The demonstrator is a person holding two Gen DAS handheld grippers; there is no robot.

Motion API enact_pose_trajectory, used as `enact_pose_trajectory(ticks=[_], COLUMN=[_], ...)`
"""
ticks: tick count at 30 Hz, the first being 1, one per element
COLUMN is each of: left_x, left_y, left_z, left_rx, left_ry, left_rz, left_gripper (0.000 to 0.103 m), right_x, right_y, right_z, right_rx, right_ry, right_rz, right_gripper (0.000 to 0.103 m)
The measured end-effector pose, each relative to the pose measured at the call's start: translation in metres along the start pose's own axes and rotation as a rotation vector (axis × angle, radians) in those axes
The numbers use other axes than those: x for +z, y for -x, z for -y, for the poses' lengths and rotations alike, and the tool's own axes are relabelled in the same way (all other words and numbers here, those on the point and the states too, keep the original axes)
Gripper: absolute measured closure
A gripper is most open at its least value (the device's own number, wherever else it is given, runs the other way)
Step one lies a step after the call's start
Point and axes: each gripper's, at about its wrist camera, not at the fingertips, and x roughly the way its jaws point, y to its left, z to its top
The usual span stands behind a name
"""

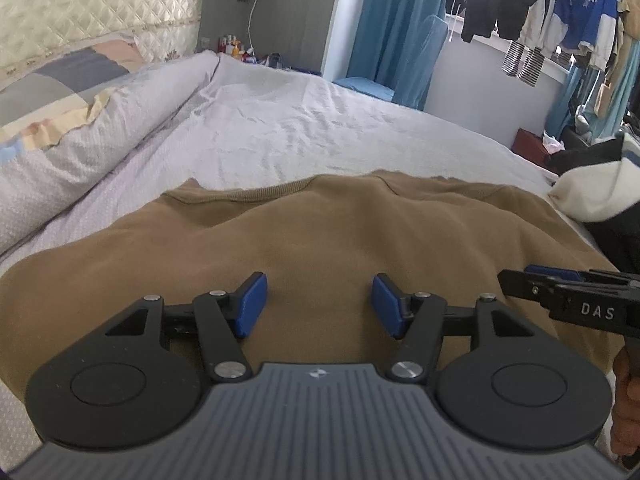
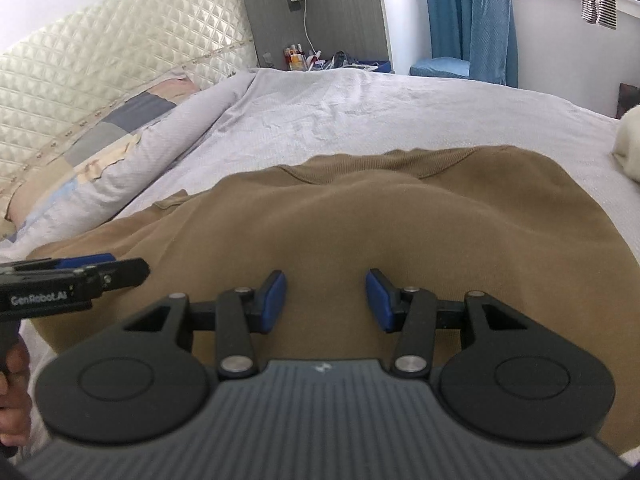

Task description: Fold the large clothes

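A tan sweatshirt [image 1: 320, 220] [image 2: 400, 220] lies spread on the white bed sheet [image 1: 300, 120] [image 2: 360, 100], its ribbed neckline at the far side. My left gripper [image 1: 319, 280] hovers low over the near part of the sweatshirt, open, its blue pads [image 1: 252, 304] wide apart with only flat cloth showing between them. My right gripper [image 2: 326, 276] stands the same way to its right, open with a somewhat narrower gap and no cloth pinched. Each gripper shows side-on in the other's view: the right gripper [image 1: 520, 276] and the left gripper [image 2: 128, 266].
A rolled white duvet [image 1: 100, 140] [image 2: 160, 152] and a patchwork pillow lie along the quilted headboard on the left. A cream and black garment [image 1: 588, 196] sits at the bed's right edge. Beyond the bed are a blue chair [image 2: 488, 28], bottles [image 2: 296, 56] and hanging clothes [image 1: 520, 0].
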Motion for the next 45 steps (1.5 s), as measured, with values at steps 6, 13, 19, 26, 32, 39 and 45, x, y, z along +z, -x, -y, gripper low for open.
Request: enact_pose_trajectory(ticks=[6,13,19,26,32,39,45], left_x=[-0.011,-0.035,-0.061,-0.085,-0.109,-0.131,-0.132], left_y=[0.028,0.084,0.108,0.110,0.107,0.093,0.075], left_z=[-0.009,-0.026,-0.042,-0.077,-0.119,-0.149,-0.155], left_rx=[-0.042,-0.017,0.062,-0.009,-0.060,-0.106,-0.161], left_ry=[0.057,0.175,0.271,0.546,0.878,1.128,1.212], left_rz=[0.065,0.113,0.089,0.078,0.106,0.079,0.090], left_gripper=[0.038,0.037,0.031,0.018,0.008,0.008,0.005], right_x=[-0.004,-0.013,-0.027,-0.051,-0.082,-0.110,-0.128], right_y=[0.008,0.025,0.057,0.096,0.100,0.077,0.058], right_z=[0.003,-0.011,-0.001,0.035,0.082,0.119,0.138], right_rx=[0.011,-0.046,-0.036,0.045,0.094,0.136,0.091], right_ry=[-0.014,0.046,-0.035,-0.345,-0.713,-1.083,-1.304], right_rz=[0.015,0.061,0.044,0.025,-0.012,-0.011,0.026], right_gripper=[0.055,0.055,0.054,0.053,0.020,0.011,0.010])
